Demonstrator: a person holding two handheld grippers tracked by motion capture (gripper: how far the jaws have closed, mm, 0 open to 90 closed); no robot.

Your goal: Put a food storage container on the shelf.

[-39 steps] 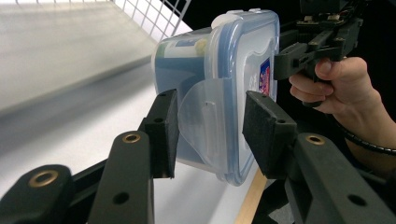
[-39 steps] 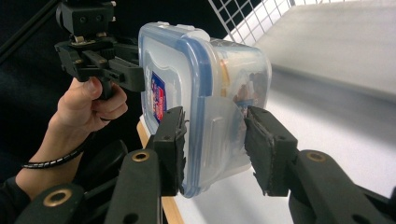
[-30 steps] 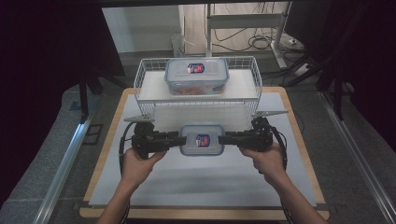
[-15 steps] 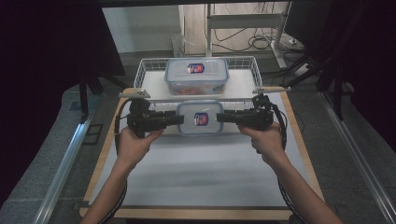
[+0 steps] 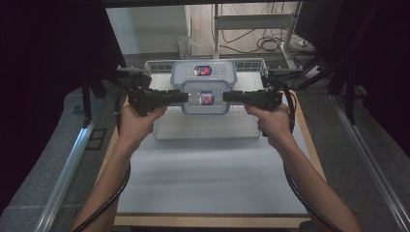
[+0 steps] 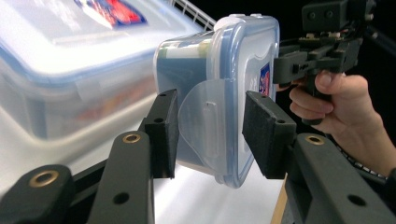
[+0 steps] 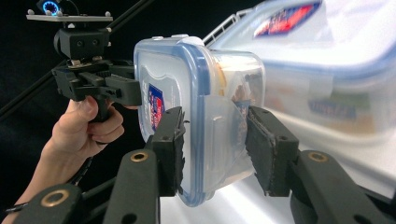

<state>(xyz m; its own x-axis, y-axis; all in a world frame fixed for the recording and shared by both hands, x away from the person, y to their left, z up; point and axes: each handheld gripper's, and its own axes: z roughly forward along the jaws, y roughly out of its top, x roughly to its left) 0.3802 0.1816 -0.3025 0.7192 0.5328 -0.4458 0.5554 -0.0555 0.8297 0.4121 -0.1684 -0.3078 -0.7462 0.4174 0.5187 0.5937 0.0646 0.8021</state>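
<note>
**Small box carried level toward the wire basket**

I kept both grips even so the small lidded box (image 5: pixel 206 96) stayed level. The left hand-held gripper (image 5: pixel 185 97) clamped its left end flap, the right hand-held gripper (image 5: pixel 225 96) its right end. It hung at frame centre, just below the large box (image 5: pixel 203 71) in the wire basket (image 5: pixel 251 63).

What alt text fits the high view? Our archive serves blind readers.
Two hands hold a small box between them in the air, the left gripper and right gripper clamped on its ends. Behind it a bigger box sits in a wire basket at the far edge of a white table.
</note>
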